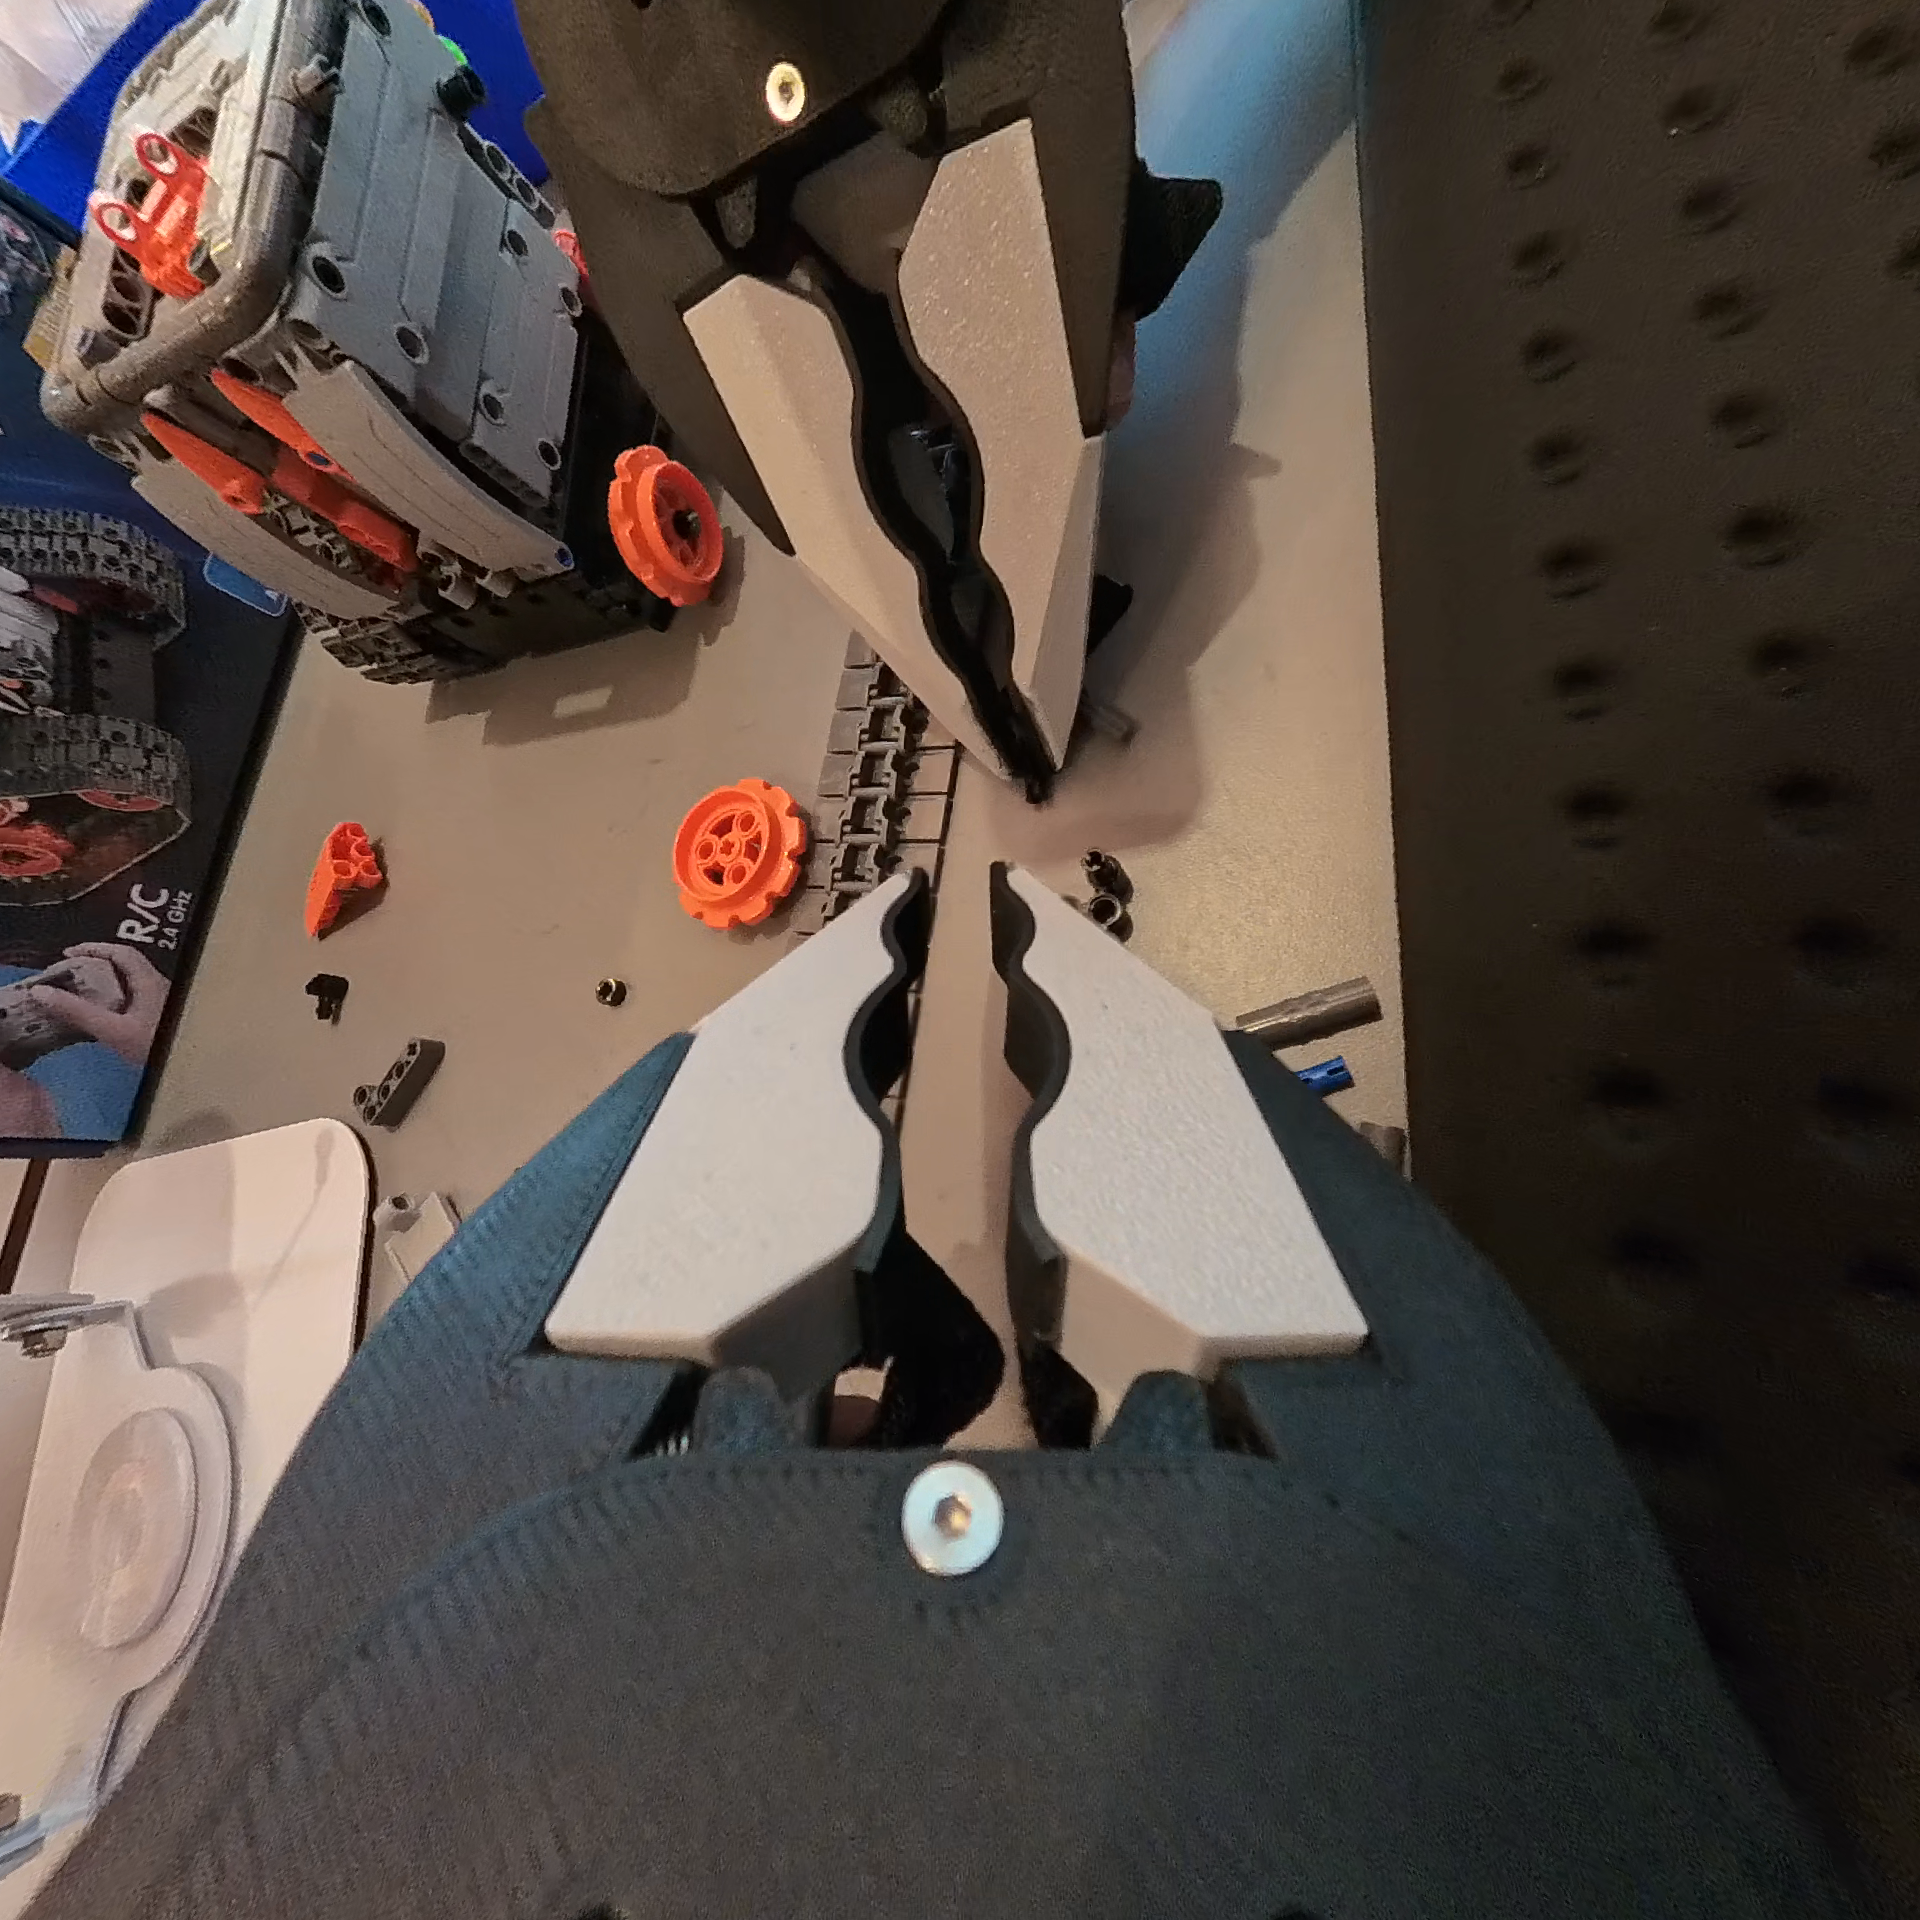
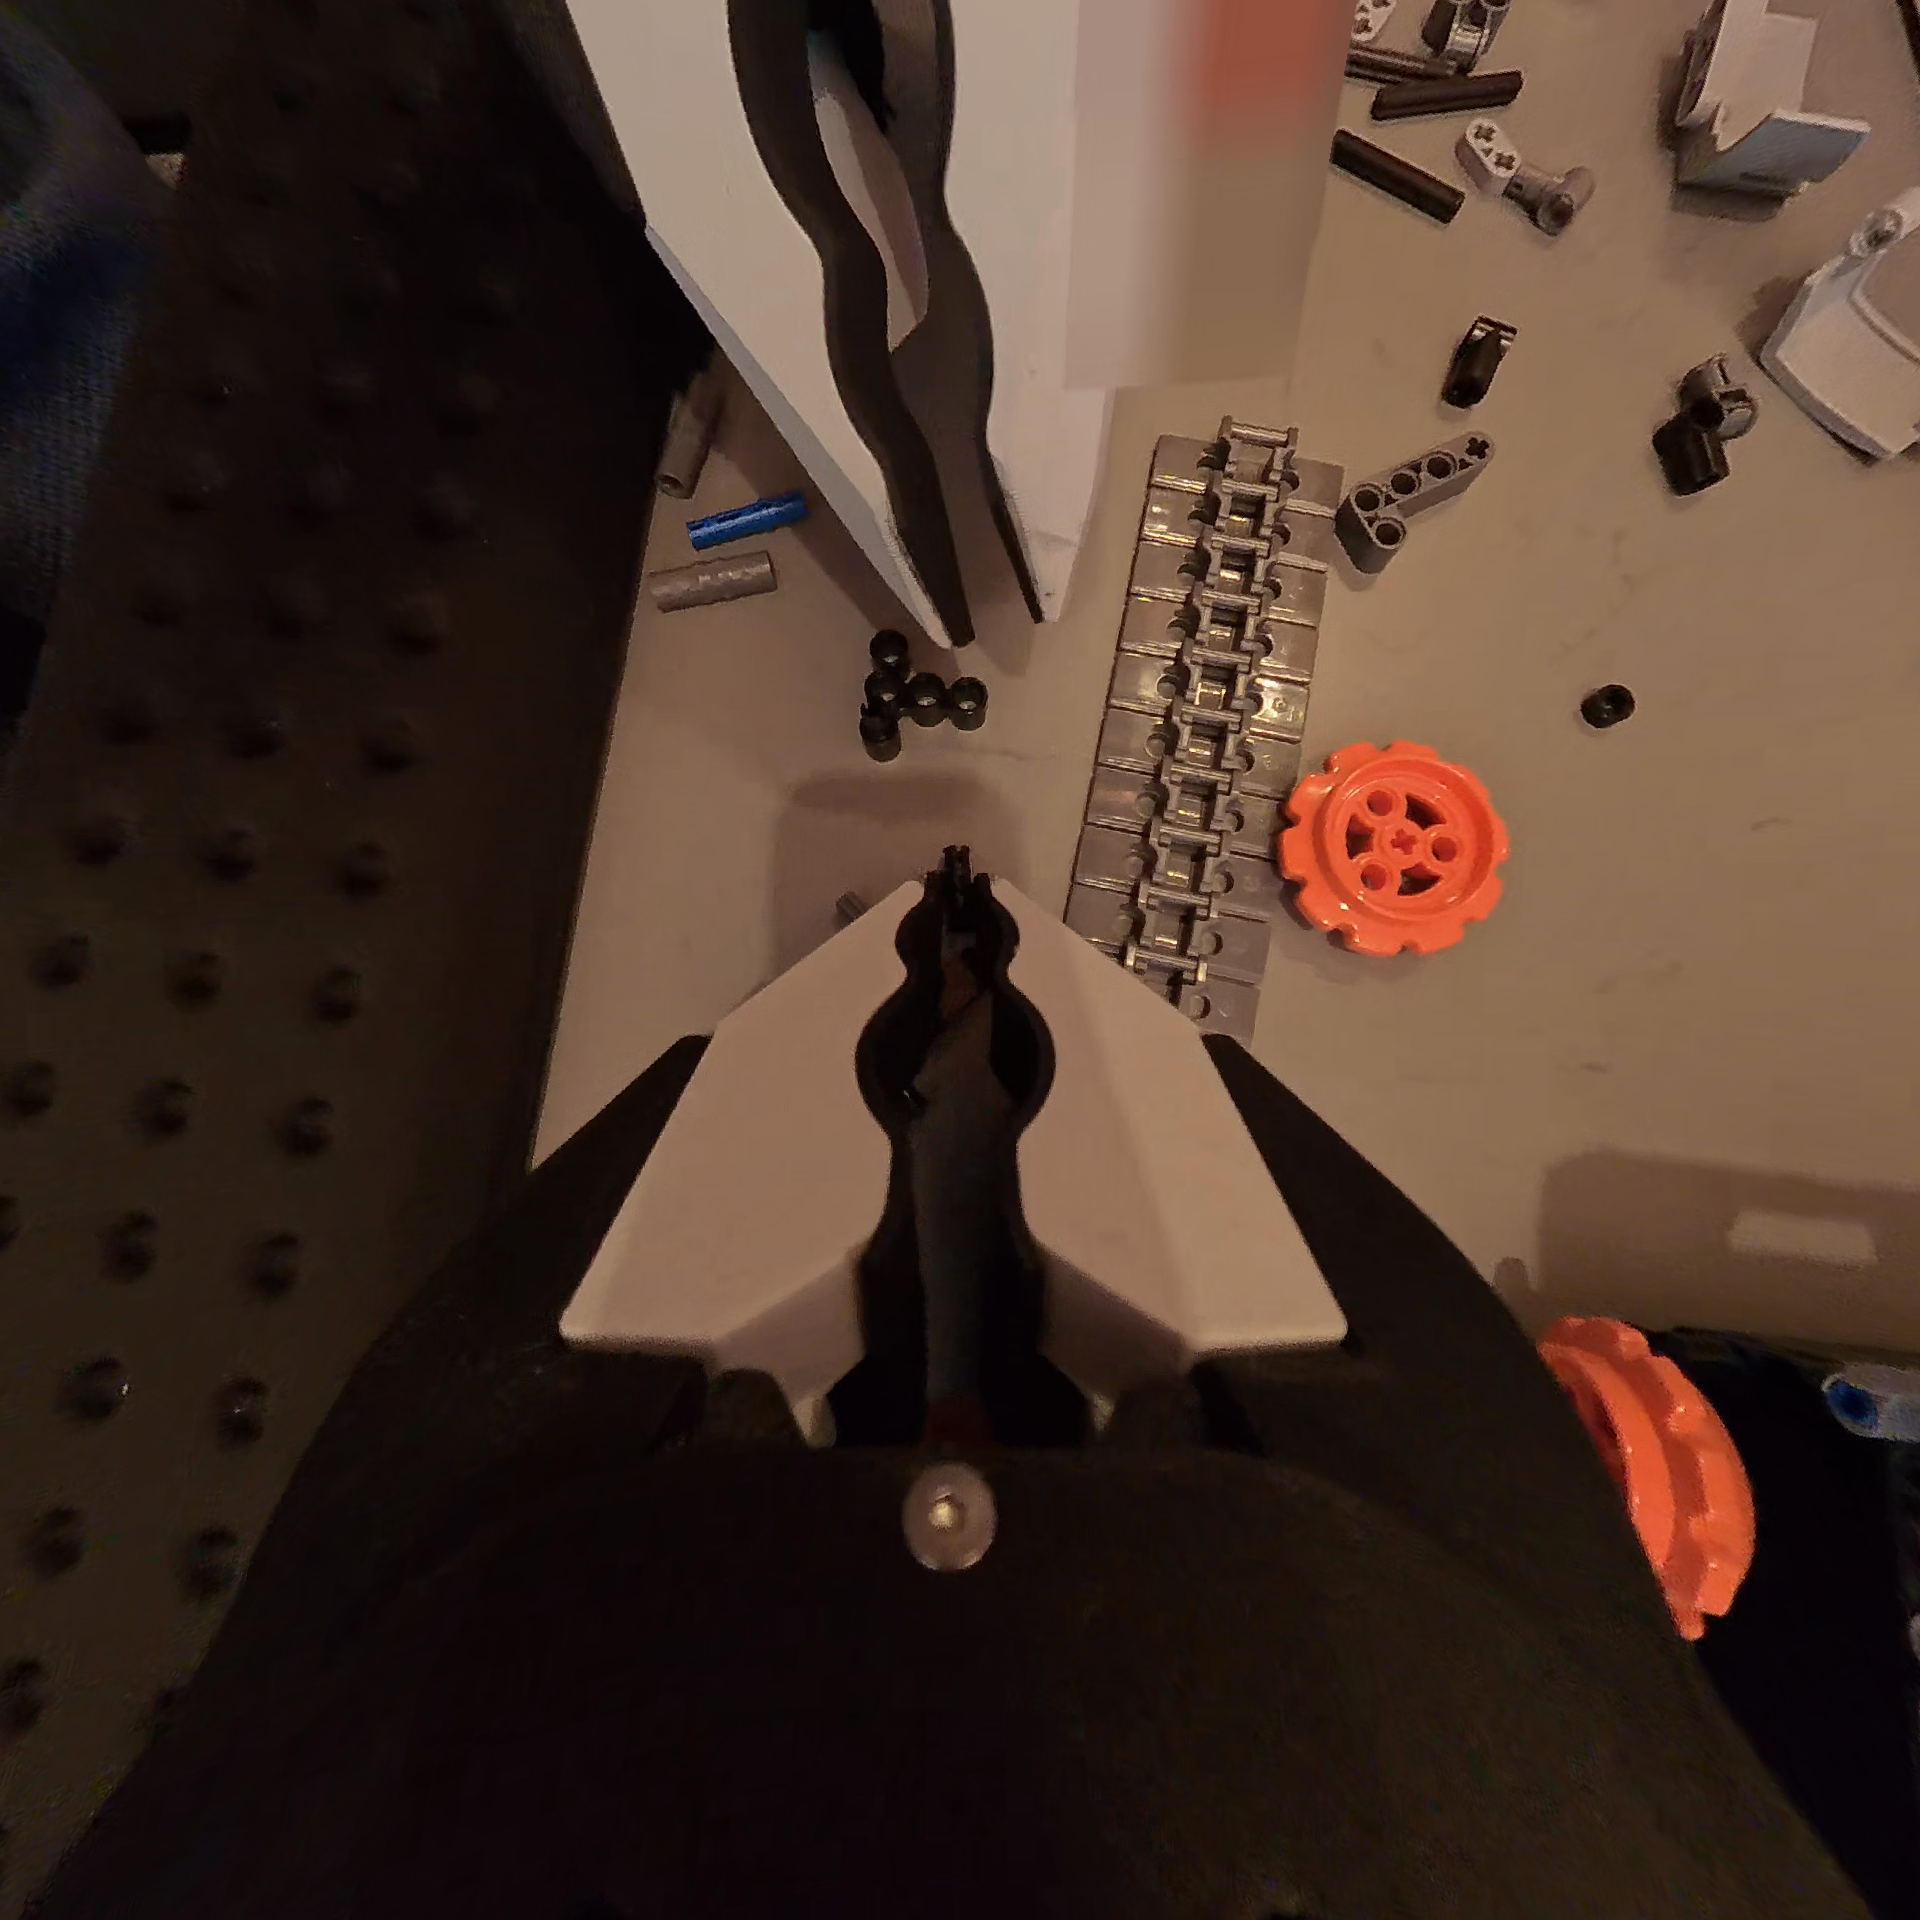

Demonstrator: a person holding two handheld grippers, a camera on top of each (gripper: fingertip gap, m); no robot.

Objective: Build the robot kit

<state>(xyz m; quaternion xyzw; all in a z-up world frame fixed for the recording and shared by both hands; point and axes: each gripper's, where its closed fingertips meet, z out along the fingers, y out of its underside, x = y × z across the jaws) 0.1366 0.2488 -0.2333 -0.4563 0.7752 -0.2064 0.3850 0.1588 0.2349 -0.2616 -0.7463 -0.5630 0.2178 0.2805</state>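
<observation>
My right gripper [image 2: 954,896] is shut on a small black pin [image 2: 954,868] whose tip sticks out past the fingertips, just above the beige table. In the left wrist view it [image 1: 1031,774] reaches down from the top, tip to tip with my left gripper [image 1: 958,883], which is open with a narrow gap and empty. My left gripper also shows in the right wrist view [image 2: 992,623]. A grey track strip [image 2: 1205,727] lies beside both grippers, with an orange gear wheel [image 2: 1392,842] next to it. A cluster of black connectors [image 2: 914,701] lies between the two grippers.
A grey and orange brick vehicle [image 1: 343,343] stands at the far left, by a printed box [image 1: 73,831]. A black studded panel [image 1: 1662,831] runs along the table's side. Small pins, beams and grey shells [image 2: 1849,343] are scattered about. A white holder [image 1: 208,1299] sits near left. There is about 4 cm between the tips of the two grippers. The orange gear wheel [image 2: 1392,842] is about equally far from each gripper, around 7 cm. My left wrist view [image 1: 731,848] looks at it from another angle.
</observation>
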